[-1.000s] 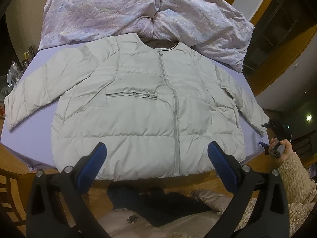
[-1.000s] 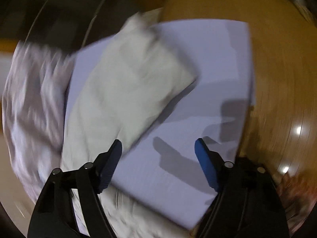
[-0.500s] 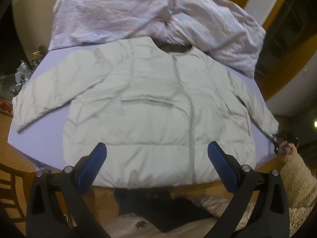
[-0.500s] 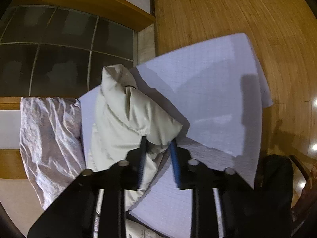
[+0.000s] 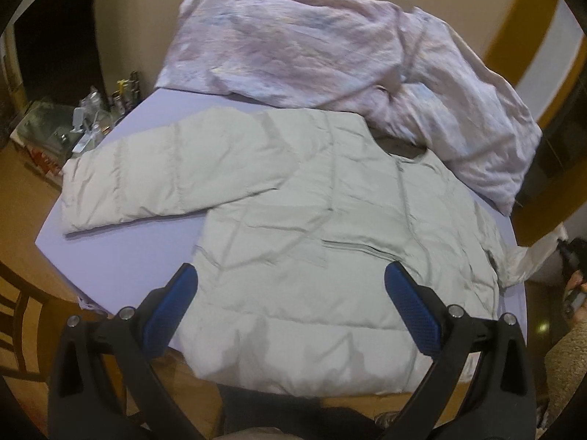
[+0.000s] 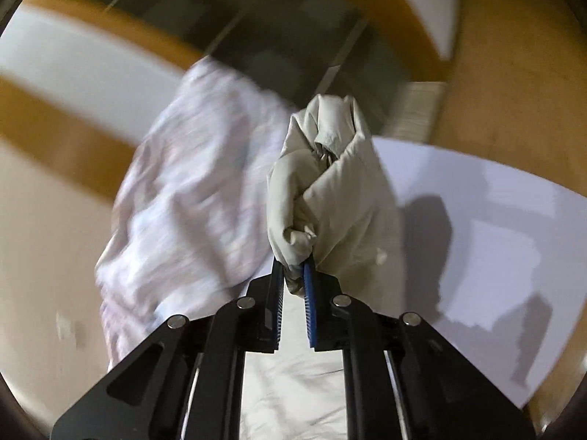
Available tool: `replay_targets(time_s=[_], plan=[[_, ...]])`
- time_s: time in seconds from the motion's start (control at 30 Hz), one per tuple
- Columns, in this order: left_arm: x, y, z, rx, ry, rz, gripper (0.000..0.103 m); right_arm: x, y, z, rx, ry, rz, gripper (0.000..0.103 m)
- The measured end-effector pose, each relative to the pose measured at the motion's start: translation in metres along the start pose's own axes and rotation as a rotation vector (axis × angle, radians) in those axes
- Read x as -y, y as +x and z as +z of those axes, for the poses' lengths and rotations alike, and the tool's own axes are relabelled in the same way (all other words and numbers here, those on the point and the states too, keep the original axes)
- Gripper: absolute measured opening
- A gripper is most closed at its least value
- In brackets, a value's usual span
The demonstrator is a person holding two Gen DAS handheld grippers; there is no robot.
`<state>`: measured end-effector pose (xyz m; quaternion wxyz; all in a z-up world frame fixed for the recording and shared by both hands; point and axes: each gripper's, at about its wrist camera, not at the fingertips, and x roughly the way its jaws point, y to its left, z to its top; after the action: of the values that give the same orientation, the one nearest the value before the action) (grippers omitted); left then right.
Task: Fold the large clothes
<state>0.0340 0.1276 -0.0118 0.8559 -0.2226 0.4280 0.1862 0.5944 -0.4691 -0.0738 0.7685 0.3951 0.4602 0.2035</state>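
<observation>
A pale grey-green puffer jacket (image 5: 330, 242) lies front up on a lavender table cover (image 5: 121, 249), its left sleeve (image 5: 168, 172) spread out to the left. My left gripper (image 5: 290, 304) is open and empty, hovering over the jacket's lower hem. My right gripper (image 6: 293, 275) is shut on the bunched cuff of the right sleeve (image 6: 330, 190) and holds it lifted off the table. In the left wrist view that raised sleeve (image 5: 532, 260) shows at the far right edge beside the hand.
A crumpled pink patterned sheet (image 5: 330, 47) lies along the back of the table, touching the jacket's collar; it also shows in the right wrist view (image 6: 198, 190). Small clutter (image 5: 88, 121) sits beyond the table's left corner. A wooden floor (image 6: 506, 73) surrounds the table.
My right gripper closed on the right sleeve cuff and lifted it off the table. My left gripper swung left over the jacket, staying open.
</observation>
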Motion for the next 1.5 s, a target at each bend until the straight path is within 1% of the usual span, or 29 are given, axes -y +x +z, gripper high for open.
replay_targets(time_s=[0.07,0.13,0.17,0.27,0.3,0.33,0.37,0.4,0.47,0.53,0.57,0.63,0.73,0.9,0.93,0.97,1.0,1.03,1.07,1.1,1.13,1.2,1.27,1.3,1.33,1.37,1.43,1.47,1.5], plan=[[-0.012,0.003,0.003,-0.002,-0.027,0.009,0.101,-0.031,0.012,-0.012,-0.036,-0.043,0.041,0.011],[-0.023,0.005,0.006,-0.01,-0.049,0.016,0.101,-0.073,0.033,-0.033,-0.1,-0.099,0.097,0.011],[-0.032,0.006,0.006,-0.014,-0.065,0.013,0.101,-0.08,0.038,-0.042,-0.117,-0.116,0.11,0.011],[-0.053,0.008,0.008,-0.012,-0.123,-0.004,0.101,-0.129,0.067,-0.08,-0.202,-0.211,0.163,0.011],[-0.06,0.009,0.008,-0.01,-0.143,-0.004,0.101,-0.146,0.077,-0.099,-0.237,-0.253,0.179,0.011],[-0.069,0.011,0.009,-0.009,-0.168,-0.003,0.101,-0.158,0.086,-0.115,-0.266,-0.287,0.189,0.011],[-0.074,0.012,0.01,-0.009,-0.182,-0.005,0.101,-0.163,0.09,-0.128,-0.287,-0.307,0.194,0.011],[-0.081,0.013,0.01,-0.008,-0.202,-0.006,0.101,-0.171,0.102,-0.146,-0.323,-0.328,0.198,0.01],[-0.095,0.014,0.01,0.001,-0.242,-0.001,0.101,-0.18,0.12,-0.175,-0.385,-0.342,0.197,0.01],[-0.104,0.016,0.011,0.005,-0.259,0.012,0.101,-0.189,0.143,-0.203,-0.435,-0.377,0.167,0.01],[-0.109,0.017,0.012,0.006,-0.265,0.019,0.101,-0.192,0.155,-0.22,-0.462,-0.404,0.139,0.01],[-0.117,0.02,0.014,0.007,-0.275,0.028,0.101,-0.19,0.171,-0.243,-0.504,-0.425,0.098,0.01],[-0.127,0.023,0.014,0.006,-0.291,0.038,0.101,-0.187,0.186,-0.275,-0.542,-0.483,0.032,0.01],[-0.141,0.036,0.016,-0.014,-0.32,0.05,0.101,-0.18,0.209,-0.321,-0.586,-0.655,-0.099,0.012],[-0.144,0.04,0.016,-0.02,-0.325,0.053,0.101,-0.179,0.212,-0.326,-0.596,-0.687,-0.122,0.012],[-0.146,0.043,0.017,-0.024,-0.329,0.053,0.101,-0.176,0.214,-0.33,-0.608,-0.716,-0.144,0.015],[-0.148,0.046,0.017,-0.028,-0.333,0.052,0.101,-0.174,0.217,-0.336,-0.643,-0.742,-0.154,0.025],[-0.15,0.049,0.018,-0.032,-0.336,0.052,0.101,-0.172,0.215,-0.34,-0.671,-0.748,-0.145,0.031],[-0.151,0.051,0.019,-0.035,-0.339,0.052,0.101,-0.171,0.212,-0.342,-0.694,-0.751,-0.131,0.042],[-0.153,0.054,0.02,-0.039,-0.342,0.053,0.101,-0.173,0.207,-0.342,-0.694,-0.758,-0.117,0.045],[-0.156,0.057,0.021,-0.041,-0.348,0.053,0.101,-0.176,0.201,-0.341,-0.682,-0.768,-0.092,0.045],[-0.161,0.06,0.021,-0.044,-0.366,0.053,0.101,-0.185,0.185,-0.331,-0.613,-0.773,-0.008,0.044],[-0.169,0.065,0.022,-0.049,-0.399,0.053,0.101,-0.188,0.176,-0.317,-0.535,-0.769,0.015,0.042],[-0.173,0.067,0.023,-0.05,-0.417,0.048,0.101,-0.188,0.177,-0.309,-0.495,-0.764,-0.002,0.04],[-0.178,0.069,0.022,-0.051,-0.445,0.043,0.101,-0.186,0.182,-0.304,-0.481,-0.752,-0.033,0.039],[-0.182,0.071,0.021,-0.052,-0.463,0.041,0.101,-0.18,0.191,-0.297,-0.484,-0.72,-0.073,0.036],[-0.192,0.074,0.02,-0.052,-0.506,0.037,0.101,-0.171,0.204,-0.293,-0.497,-0.681,-0.119,0.036],[-0.196,0.074,0.019,-0.049,-0.521,0.035,0.101,-0.166,0.212,-0.296,-0.506,-0.673,-0.14,0.036],[-0.2,0.075,0.018,-0.047,-0.541,0.033,0.101,-0.163,0.223,-0.302,-0.533,-0.678,-0.168,0.036]])
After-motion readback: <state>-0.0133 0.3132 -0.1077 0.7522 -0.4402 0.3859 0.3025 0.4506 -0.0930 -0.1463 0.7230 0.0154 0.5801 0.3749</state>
